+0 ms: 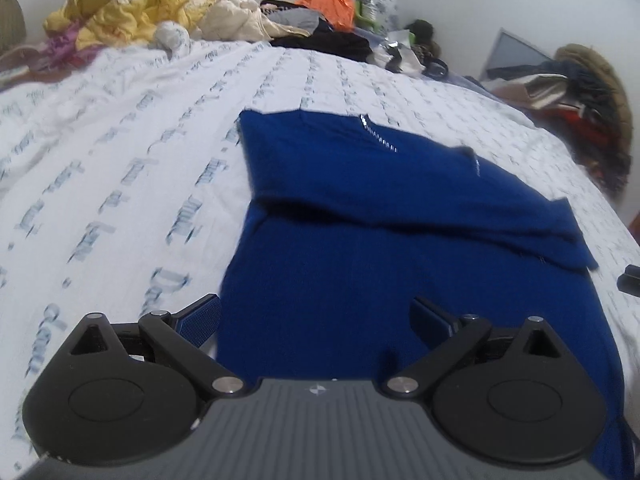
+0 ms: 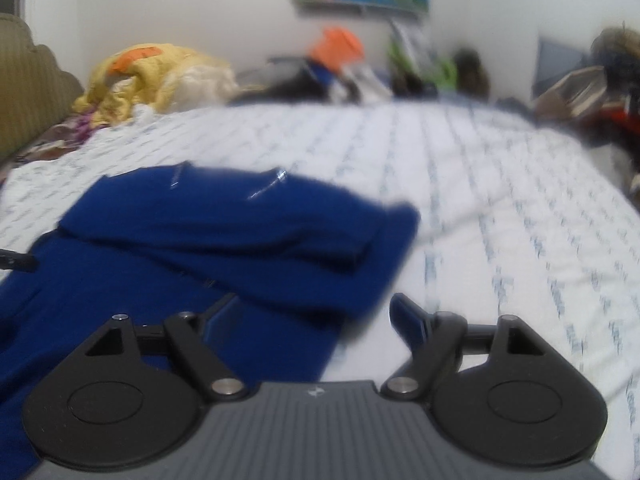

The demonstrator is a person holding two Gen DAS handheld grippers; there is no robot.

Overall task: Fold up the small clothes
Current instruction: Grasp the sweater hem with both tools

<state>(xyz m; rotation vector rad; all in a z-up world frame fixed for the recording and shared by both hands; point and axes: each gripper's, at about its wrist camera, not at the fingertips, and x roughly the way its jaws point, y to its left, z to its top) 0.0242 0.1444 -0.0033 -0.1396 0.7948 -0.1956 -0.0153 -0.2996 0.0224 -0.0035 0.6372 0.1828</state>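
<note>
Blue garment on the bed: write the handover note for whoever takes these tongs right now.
Left tongs: open, empty, over the near part of the blue garment.
Right tongs: open, empty, at the garment's right edge.
Garment: flat on the white printed bedsheet, top part with both sleeves already folded across the body.
Done: sleeves folded in.
Left: probably fold the near half up over the far half, then smooth.
Pile of other clothes at the far edge, untouched.

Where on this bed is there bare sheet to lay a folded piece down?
Bare printed sheet lies left of the blue garment, up to the yellow quilt. More lies right of it, toward the coat pile. The far edge is crowded with an orange bag and clutter.
</note>
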